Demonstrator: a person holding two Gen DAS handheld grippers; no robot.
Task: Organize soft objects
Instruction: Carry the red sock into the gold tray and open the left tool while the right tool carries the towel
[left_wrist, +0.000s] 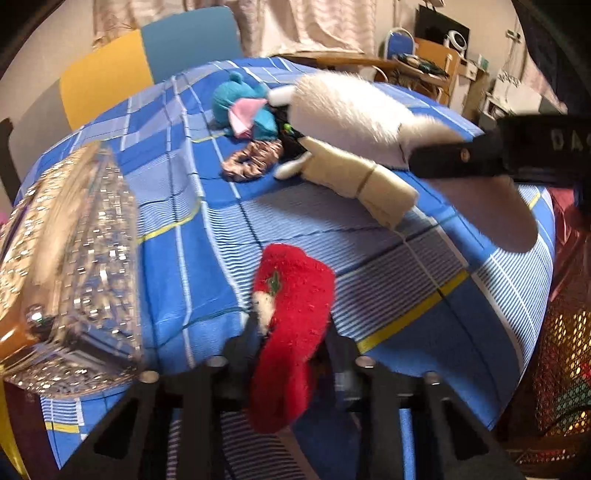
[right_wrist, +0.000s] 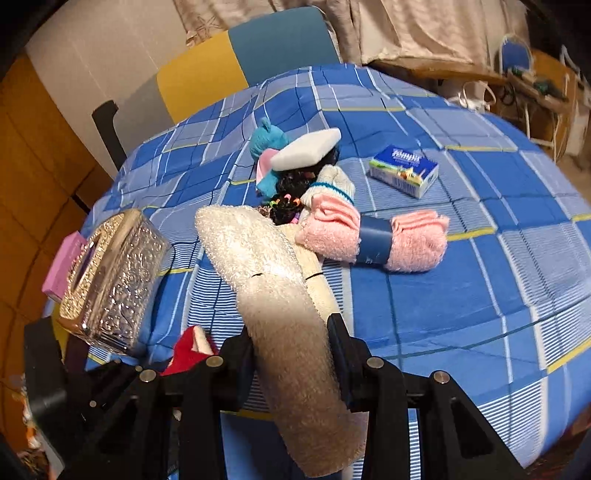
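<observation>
My left gripper (left_wrist: 291, 332) is shut on a red fuzzy sock (left_wrist: 291, 317) and holds it above the blue checked tablecloth (left_wrist: 184, 258). My right gripper (right_wrist: 291, 332) is shut on a cream fluffy slipper (right_wrist: 266, 273); the slipper also shows in the left wrist view (left_wrist: 351, 107), held by the right gripper's black finger (left_wrist: 458, 158). A pile of soft things lies mid-table: a teal plush toy (right_wrist: 266, 140), a white pad (right_wrist: 306, 147), a dark tangle of hair ties (right_wrist: 284, 208), a pink rolled towel with a blue band (right_wrist: 373, 240), a rolled beige cloth (left_wrist: 362, 181) and a scrunchie (left_wrist: 251, 160).
A silver embossed tissue box (right_wrist: 110, 280) stands at the table's left edge, with a pink pack (right_wrist: 62, 266) behind it. A small tissue packet (right_wrist: 404, 170) lies at the far right. A yellow and blue chair (right_wrist: 240, 70) stands behind the table.
</observation>
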